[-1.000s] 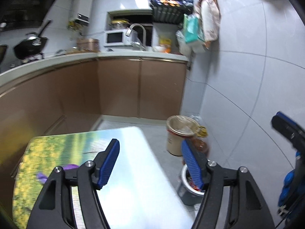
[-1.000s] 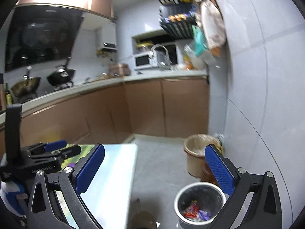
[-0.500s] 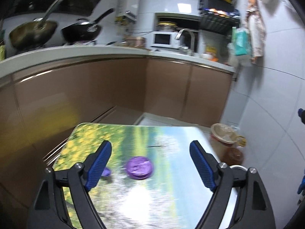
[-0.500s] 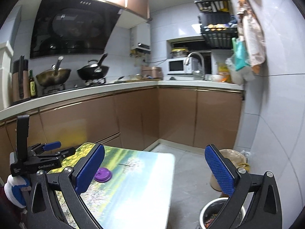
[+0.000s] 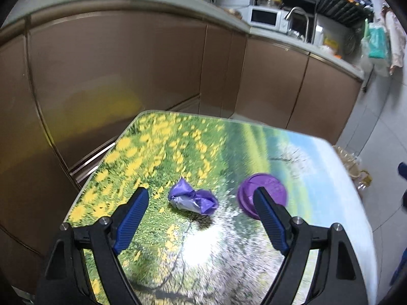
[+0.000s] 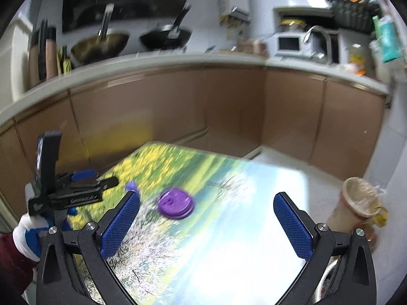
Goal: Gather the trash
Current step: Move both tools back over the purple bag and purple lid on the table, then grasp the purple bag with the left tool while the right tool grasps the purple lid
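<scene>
Left wrist view: the left gripper [image 5: 198, 204] hangs over the counter [image 5: 254, 139] with its jaws spread wide and nothing between the pads. A crumpled purple wrapper [image 5: 192, 200] lies in line with the gap, toward the near left corner of the counter; its long axis runs roughly left to right across the view, the twisted end pointing up toward the left edge. A purple lid [image 5: 264, 193] lies flat just beside it, partly behind the right pad. The likely trouble: closing along the wrapper's length would probably squash it or let it squirt out, and the right pad could nudge the lid toward the edge. The picture is blurred, so fine aim is hard to judge.

Right wrist view: the right gripper [image 6: 206, 225] is likewise wide open and empty, above the counter [image 6: 274, 178]. The lid [image 6: 176, 203] sits left of centre, nearer the left pad; round, it has no long axis. Only a tip of the wrapper [image 6: 131, 186] shows above that pad. A flat lid may slide rather than lift under the pads. The left gripper [image 6: 100, 179], held by a gloved hand [image 6: 33, 231], is close, so the two could collide.
</scene>
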`<state>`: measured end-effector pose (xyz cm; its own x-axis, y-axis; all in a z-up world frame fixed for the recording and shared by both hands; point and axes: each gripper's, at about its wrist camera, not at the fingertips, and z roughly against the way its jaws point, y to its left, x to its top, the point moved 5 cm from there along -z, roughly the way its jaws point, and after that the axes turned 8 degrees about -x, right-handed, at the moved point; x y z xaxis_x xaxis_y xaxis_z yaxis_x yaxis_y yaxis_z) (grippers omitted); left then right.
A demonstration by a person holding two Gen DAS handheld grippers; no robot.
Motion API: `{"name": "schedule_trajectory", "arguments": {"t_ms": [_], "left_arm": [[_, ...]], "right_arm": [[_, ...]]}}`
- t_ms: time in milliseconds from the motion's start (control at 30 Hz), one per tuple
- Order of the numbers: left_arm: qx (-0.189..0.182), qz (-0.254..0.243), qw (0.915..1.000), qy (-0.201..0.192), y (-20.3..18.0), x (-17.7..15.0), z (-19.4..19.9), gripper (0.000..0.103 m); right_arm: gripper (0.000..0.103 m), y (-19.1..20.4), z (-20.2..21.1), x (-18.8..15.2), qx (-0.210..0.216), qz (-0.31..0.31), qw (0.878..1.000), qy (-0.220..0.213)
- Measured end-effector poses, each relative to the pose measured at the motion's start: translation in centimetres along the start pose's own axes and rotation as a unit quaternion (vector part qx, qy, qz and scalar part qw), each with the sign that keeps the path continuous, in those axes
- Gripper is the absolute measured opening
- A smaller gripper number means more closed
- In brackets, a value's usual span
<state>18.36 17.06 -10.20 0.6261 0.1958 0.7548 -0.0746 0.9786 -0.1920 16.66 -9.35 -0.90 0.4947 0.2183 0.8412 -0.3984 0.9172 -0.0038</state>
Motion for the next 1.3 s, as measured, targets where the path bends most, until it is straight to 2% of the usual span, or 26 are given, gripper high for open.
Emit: {"name": "schedule_trajectory", "arguments": {"t_ms": [233, 467, 700, 800, 900, 1133, 1300], "left_arm": [[0.015, 0.012, 0.9991, 0.038, 1.4, -0.5, -5.0, 0.083], [0.008, 0.017, 0.9978, 0.063, 2.3, -1.2, -7.0, 0.083], [0.001, 0.031, 0.9967, 0.076, 3.4, -1.8, -8.0, 0.082], [-0.005, 0.038, 0.9963, 0.077, 3.6, -1.8, -8.0, 0.078], [-0.014, 0.046, 0.9952, 0.085, 3.9, -2.0, -8.4, 0.066], [-0.019, 0.042, 0.9954, 0.084, 3.7, -2.1, -8.4, 0.06], [-0.021, 0.038, 0.9955, 0.084, 3.6, -2.1, -8.4, 0.059]], "right_arm": [[0.103, 4.2, -9.6, -2.5, 0.039, 0.042, 0.996, 0.074], [0.103, 7.0, -15.9, -3.5, 0.062, 0.07, 0.989, 0.111], [0.103, 8.1, -18.6, -3.6, 0.066, 0.092, 0.984, 0.137], [0.103, 8.3, -19.3, -3.6, 0.063, 0.1, 0.982, 0.145], [0.103, 8.3, -19.8, -3.7, 0.06, 0.105, 0.98, 0.155], [0.103, 8.0, -20.7, -4.1, 0.068, 0.097, 0.978, 0.174], [0.088, 7.7, -20.7, -4.2, 0.066, 0.091, 0.978, 0.174]]}}
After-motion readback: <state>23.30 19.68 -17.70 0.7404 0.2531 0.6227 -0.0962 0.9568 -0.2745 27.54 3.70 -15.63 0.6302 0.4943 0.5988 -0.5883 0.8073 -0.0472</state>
